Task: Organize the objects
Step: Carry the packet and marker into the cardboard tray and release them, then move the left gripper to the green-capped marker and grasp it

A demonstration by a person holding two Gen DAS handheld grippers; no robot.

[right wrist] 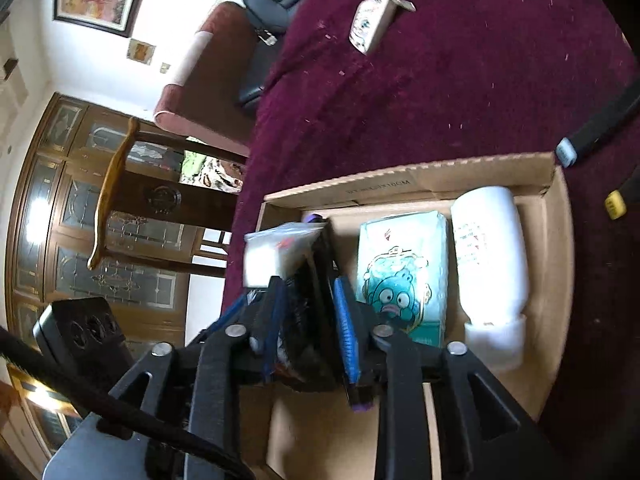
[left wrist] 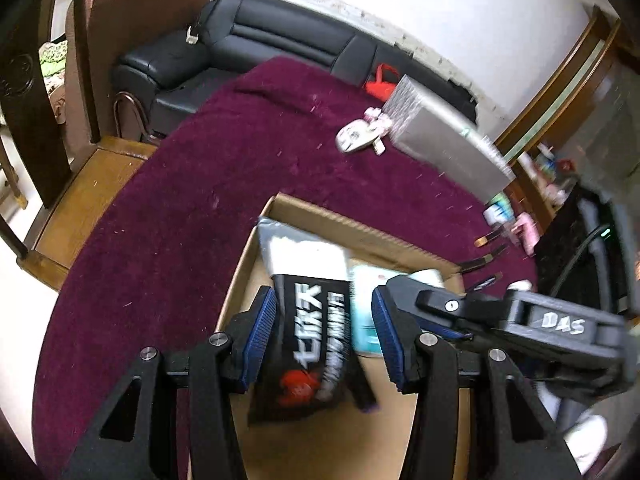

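Observation:
An open cardboard box (left wrist: 340,216) (right wrist: 420,178) sits on a maroon tablecloth. In it lie a teal cartoon tissue pack (right wrist: 402,272) (left wrist: 364,320) and a white bottle (right wrist: 490,256). A black snack packet with white lettering (left wrist: 316,340) (right wrist: 308,280) hangs over the box's left part. My left gripper (left wrist: 324,336) is open, its blue pads either side of the packet. My right gripper (right wrist: 308,332) is shut on the packet; it reaches in from the right in the left wrist view (left wrist: 440,308).
On the cloth beyond the box lie a small white bottle (left wrist: 356,138) (right wrist: 370,26), a silver box (left wrist: 444,140) and several pens (left wrist: 488,258). A black sofa (left wrist: 248,52) and wooden chairs (left wrist: 44,128) stand past the table edge.

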